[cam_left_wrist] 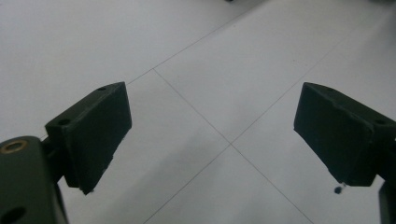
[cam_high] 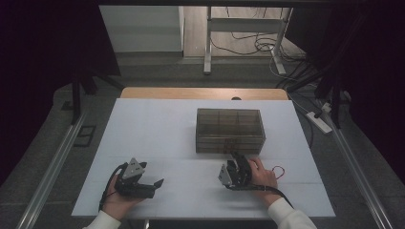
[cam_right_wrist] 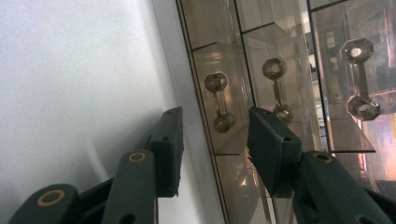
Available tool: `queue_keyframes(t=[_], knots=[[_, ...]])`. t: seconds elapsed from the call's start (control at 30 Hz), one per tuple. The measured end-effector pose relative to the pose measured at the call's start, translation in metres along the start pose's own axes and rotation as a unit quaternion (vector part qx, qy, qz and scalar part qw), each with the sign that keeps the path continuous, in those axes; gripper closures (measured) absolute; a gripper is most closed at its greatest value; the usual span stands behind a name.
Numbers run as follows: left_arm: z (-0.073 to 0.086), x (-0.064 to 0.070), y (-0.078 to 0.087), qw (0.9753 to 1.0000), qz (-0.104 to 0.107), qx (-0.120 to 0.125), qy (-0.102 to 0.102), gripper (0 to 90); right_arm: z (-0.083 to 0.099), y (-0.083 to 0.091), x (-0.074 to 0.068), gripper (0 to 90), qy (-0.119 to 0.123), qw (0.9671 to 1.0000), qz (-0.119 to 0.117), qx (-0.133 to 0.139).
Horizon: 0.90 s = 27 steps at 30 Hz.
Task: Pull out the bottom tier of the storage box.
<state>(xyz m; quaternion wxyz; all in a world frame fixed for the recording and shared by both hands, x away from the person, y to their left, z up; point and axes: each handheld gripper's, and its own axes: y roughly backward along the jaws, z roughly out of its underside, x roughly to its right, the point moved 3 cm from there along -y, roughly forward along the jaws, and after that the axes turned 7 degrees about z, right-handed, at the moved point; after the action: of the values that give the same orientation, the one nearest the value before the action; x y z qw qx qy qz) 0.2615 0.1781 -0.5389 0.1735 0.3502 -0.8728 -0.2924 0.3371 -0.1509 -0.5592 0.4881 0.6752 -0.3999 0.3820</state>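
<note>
While the right claw (cam_high: 235, 157) sat at the near face of the clear drawer box (cam_high: 230, 130), its jaws were parted and gripped nothing; in the right gripper view the right claw (cam_right_wrist: 215, 135) bracketed the lowest of three small dumbbell-shaped handles (cam_right_wrist: 219, 101), with no contact visible between pads and handle. The box stood upright on the white desk (cam_high: 153, 133), slightly right of centre and toward the far half, its front facing the person. The right hand (cam_high: 261, 175) lay on the desk just behind the claw, with a red wire loop (cam_high: 277, 171) beside it. The left claw (cam_high: 155, 183) rested near the front edge of the desk, well apart from the box, pointing to the right. Seen in the left gripper view, the left claw (cam_left_wrist: 212, 135) was released wide, with bare desk surface and thin seam lines (cam_left_wrist: 196, 112) between its jaws.
</note>
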Motion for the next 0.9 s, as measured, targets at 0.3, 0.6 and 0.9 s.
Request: queue_keyframes(t=[0.3, 0.6, 0.9], knots=[[0.000, 0.000, 0.000, 1.0000, 0.000, 0.000, 0.000, 10.4, 0.000, -0.004, -0.001, 58.0, 0.002, 1.0000, 0.003, -0.002], [0.000, 0.000, 0.000, 1.0000, 0.001, -0.001, 0.000, 10.3, -0.001, -0.008, -0.002, 60.5, 0.009, 0.9999, 0.006, -0.006], [0.000, 0.000, 0.000, 1.0000, 0.000, -0.001, -0.001, 10.4, -0.002, -0.010, -0.003, 61.3, 0.015, 0.9998, 0.011, -0.006]])
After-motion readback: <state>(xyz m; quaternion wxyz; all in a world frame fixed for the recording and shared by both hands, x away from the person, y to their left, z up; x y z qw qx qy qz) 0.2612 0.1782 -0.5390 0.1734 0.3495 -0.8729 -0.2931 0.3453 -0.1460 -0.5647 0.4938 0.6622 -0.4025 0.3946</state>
